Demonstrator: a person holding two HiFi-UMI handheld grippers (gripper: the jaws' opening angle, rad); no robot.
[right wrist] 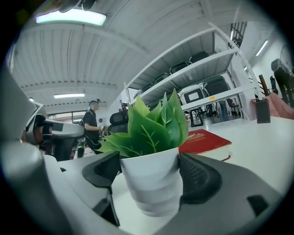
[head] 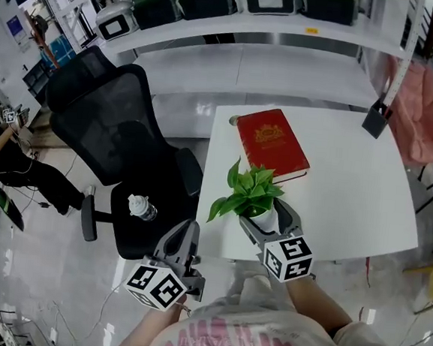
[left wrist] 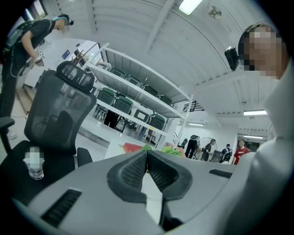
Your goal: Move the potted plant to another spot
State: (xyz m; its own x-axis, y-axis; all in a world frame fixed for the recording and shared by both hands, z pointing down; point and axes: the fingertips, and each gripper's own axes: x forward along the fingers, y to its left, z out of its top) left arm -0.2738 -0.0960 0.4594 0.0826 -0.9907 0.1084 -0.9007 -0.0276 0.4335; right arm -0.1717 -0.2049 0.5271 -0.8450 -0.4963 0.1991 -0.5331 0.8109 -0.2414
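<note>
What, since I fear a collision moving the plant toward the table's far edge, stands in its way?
The red book lies flat just behind the potted plant, between it and the far edge. To the plant's right the table is bare. The right gripper grips its pot, nothing between.

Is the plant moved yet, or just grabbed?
Grabbing looks done: the right claw is shut on the potted plant, near the front edge of the table beside the red book. To do: set it somewhere new and let go. The left claw is shut, empty.
</note>
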